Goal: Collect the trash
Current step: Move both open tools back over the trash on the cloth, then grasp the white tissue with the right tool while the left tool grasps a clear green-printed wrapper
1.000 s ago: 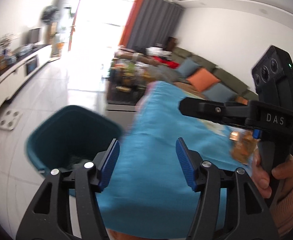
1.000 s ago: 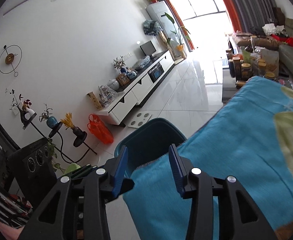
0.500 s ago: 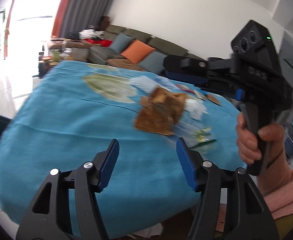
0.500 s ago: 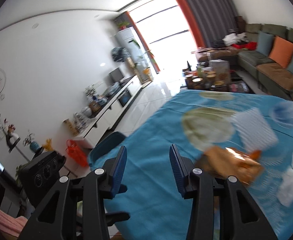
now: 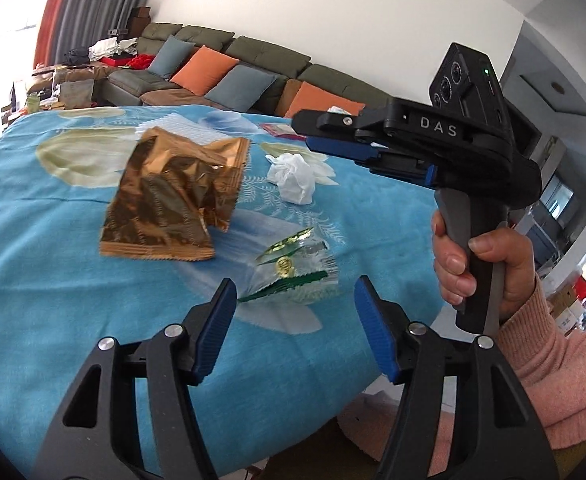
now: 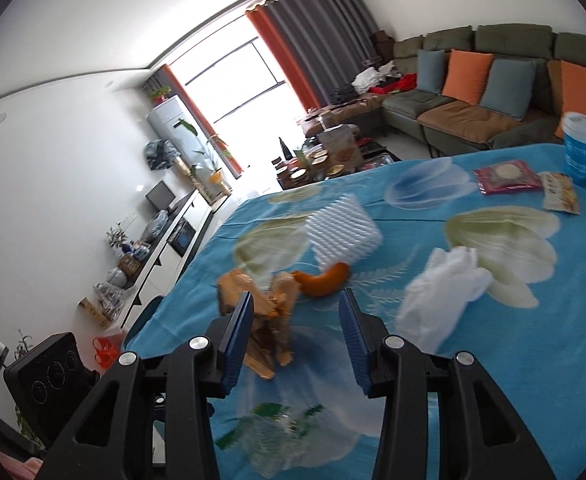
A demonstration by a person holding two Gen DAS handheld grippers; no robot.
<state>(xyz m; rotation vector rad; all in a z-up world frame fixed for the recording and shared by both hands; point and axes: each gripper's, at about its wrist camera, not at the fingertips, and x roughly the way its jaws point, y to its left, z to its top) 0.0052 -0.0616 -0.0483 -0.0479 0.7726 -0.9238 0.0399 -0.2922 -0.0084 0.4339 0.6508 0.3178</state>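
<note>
Both grippers have swung from the bin to the littered blue tablecloth (image 5: 53, 248). The left gripper (image 5: 293, 300), jaws wide and empty, now has the clear wrapper (image 5: 293, 276) just ahead between them. The right gripper (image 6: 293, 312), half-open and empty, faces the gold wrapper (image 6: 261, 312), so another pickup looks imminent.

Hidden, cropped and blurred regions of both wrist views

The gold wrapper (image 6: 261, 312) is partly covered by the right gripper's (image 6: 295, 336) left finger (image 6: 237, 340) and smeared by motion. The clear green-printed wrapper (image 6: 277, 432) is blurred beyond reading. The blue cup (image 6: 581, 148) is blurred. The pink sleeve (image 5: 549, 368) is cut by the frame edge.
</note>
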